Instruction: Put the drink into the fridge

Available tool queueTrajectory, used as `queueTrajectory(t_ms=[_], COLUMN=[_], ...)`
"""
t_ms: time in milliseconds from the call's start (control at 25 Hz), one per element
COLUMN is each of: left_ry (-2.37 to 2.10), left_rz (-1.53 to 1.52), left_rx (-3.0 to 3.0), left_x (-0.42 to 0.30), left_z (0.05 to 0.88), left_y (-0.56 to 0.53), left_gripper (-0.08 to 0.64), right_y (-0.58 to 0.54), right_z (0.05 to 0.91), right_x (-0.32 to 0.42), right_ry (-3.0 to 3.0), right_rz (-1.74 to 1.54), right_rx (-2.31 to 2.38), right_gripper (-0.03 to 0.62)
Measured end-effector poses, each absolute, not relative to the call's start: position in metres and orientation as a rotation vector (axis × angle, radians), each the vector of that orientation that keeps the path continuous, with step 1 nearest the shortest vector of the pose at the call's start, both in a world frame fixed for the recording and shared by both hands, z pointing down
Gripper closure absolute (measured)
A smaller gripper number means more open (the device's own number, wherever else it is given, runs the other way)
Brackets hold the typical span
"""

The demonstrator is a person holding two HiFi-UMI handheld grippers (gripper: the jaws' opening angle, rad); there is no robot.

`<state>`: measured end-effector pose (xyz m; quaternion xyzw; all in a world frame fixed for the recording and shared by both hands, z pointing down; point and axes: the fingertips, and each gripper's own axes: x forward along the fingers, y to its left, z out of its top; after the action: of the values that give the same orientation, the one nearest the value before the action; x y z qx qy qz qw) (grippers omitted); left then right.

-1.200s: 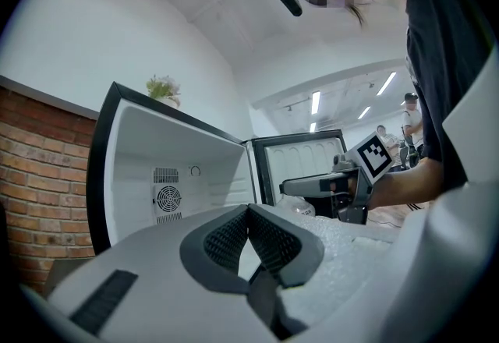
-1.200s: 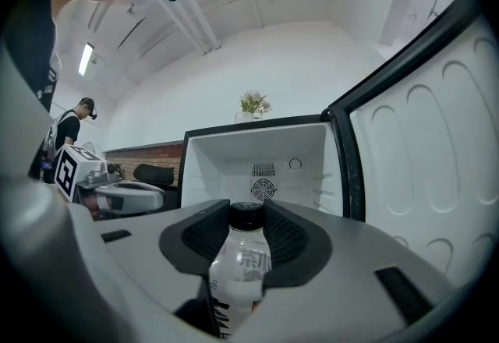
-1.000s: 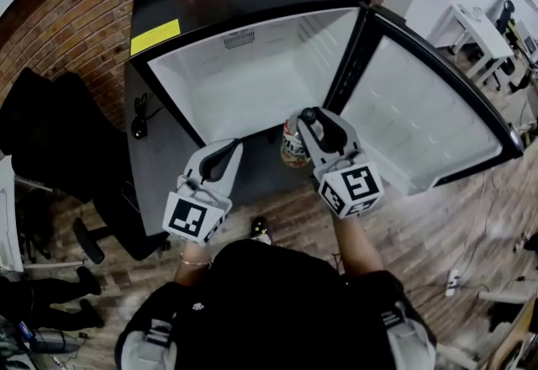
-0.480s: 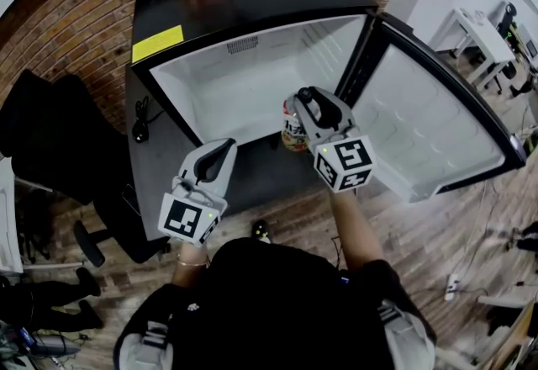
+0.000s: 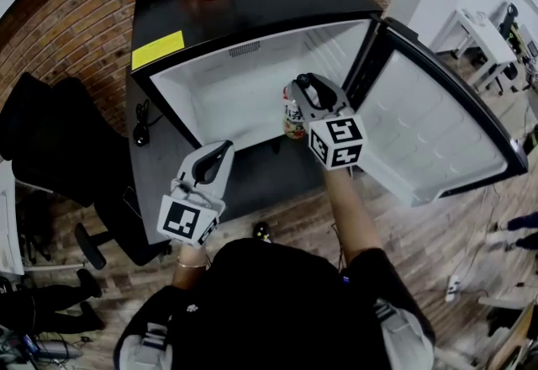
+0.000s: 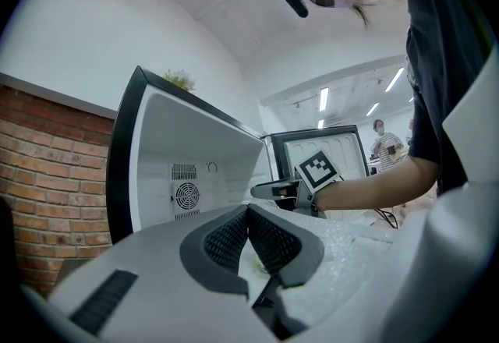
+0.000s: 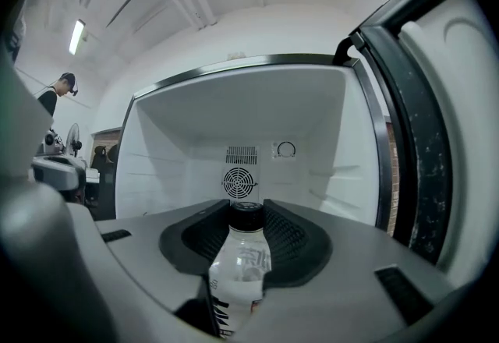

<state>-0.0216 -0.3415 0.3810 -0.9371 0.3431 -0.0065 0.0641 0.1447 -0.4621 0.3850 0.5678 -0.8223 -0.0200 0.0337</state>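
The right gripper [image 7: 248, 226] has its 2 jaws closed on a clear plastic drink bottle with a black cap [image 7: 243, 259]. It holds the bottle upright, with the ribbed pads pressing both sides just below the cap. Straight ahead of this gripper is the black mini fridge with a white interior [image 7: 234, 127], its round fan grille [image 7: 235, 183] directly beyond the cap. The open white-lined door [image 7: 460, 115] stands at the gripper's right. The bottle is at the fridge's mouth. The left gripper [image 6: 248, 213] is lower and to the left, outside the fridge, its 2 jaws pressed together with nothing between them.
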Motion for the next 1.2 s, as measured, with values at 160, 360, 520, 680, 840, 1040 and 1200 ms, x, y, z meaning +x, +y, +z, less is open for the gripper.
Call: queueTrajectory(t_ms=[160, 360, 520, 680, 840, 1040, 1200], left_ry=[1.052, 1.072, 1.099, 1.118, 1.125, 1.138, 1.162], left_rz=[-0.026, -0.043, -0.049, -0.050, -0.059, -0.066, -0.092], left_rx=[-2.830, -2.820, -2.818, -2.813, -2.811, -2.814, -2.823], left_x=[-0.026, -0.034, -0.041, -0.047, -0.050, -0.054, -0.059], left_z=[0.382, 0.384, 0.387, 0.387, 0.388, 0.390, 0.394], left_y=[-0.345, -0.346, -0.348, -0.349, -0.349, -0.349, -0.349], left_gripper=[0.563, 0.563, 0.563, 0.563, 0.563, 0.563, 0.562], right_y=[-0.482, -0.505, -0.522, -0.535, -0.548, -0.563, -0.573], right_z=[0.391, 0.396, 0.397, 0.401, 0.404, 0.408, 0.408], right_x=[0.147, 0.148, 0.147, 0.145, 0.147, 0.148, 0.150], right_ry=[-2.500, -2.463, -2.451, -2.435, -2.423, -2.398, -2.383], right_rz=[-0.050, -0.039, -0.037, -0.029, -0.029, -0.046, -0.078], right_rx=[1.744, 1.739, 1.744, 1.740, 1.745, 1.742, 1.739], right_gripper=[0.460, 0.460, 0.460, 0.460, 0.460, 0.460, 0.460])
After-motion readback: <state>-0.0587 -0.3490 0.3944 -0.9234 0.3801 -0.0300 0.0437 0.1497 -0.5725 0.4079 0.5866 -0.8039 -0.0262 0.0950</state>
